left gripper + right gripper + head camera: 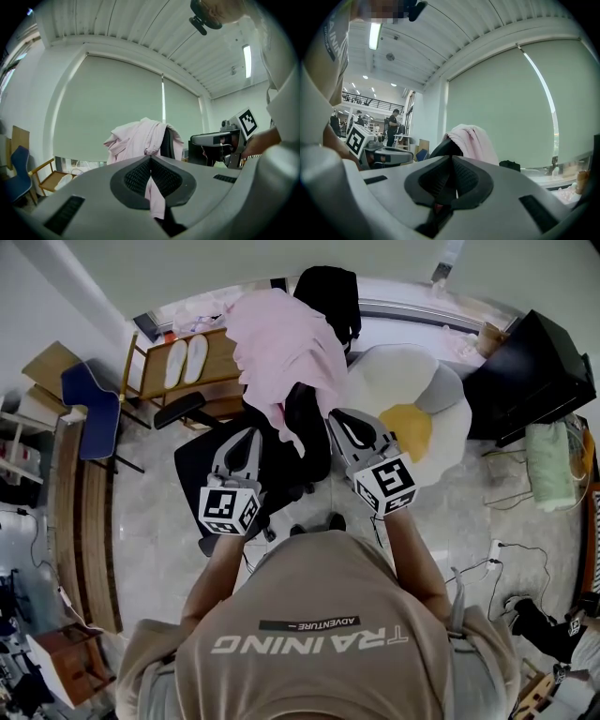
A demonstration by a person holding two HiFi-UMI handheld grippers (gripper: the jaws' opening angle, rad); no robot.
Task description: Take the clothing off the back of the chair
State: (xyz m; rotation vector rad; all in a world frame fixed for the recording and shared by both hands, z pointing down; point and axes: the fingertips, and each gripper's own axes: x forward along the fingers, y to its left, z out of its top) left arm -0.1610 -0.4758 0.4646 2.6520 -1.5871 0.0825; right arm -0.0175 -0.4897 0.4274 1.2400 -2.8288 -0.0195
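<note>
A pale pink garment hangs over the backrest of a black office chair, with one end dangling down its near side. It also shows in the left gripper view, garment on the chair back, and in the right gripper view, garment over the backrest. My left gripper is level, short of the chair and left of the dangling end, with its jaws together and empty. My right gripper is level on the right, shut and empty, also apart from the garment.
A wooden chair and a blue chair stand to the left. A white and yellow egg-shaped cushion lies right of the office chair, with a black cabinet beyond. Cables run over the floor. People stand far off.
</note>
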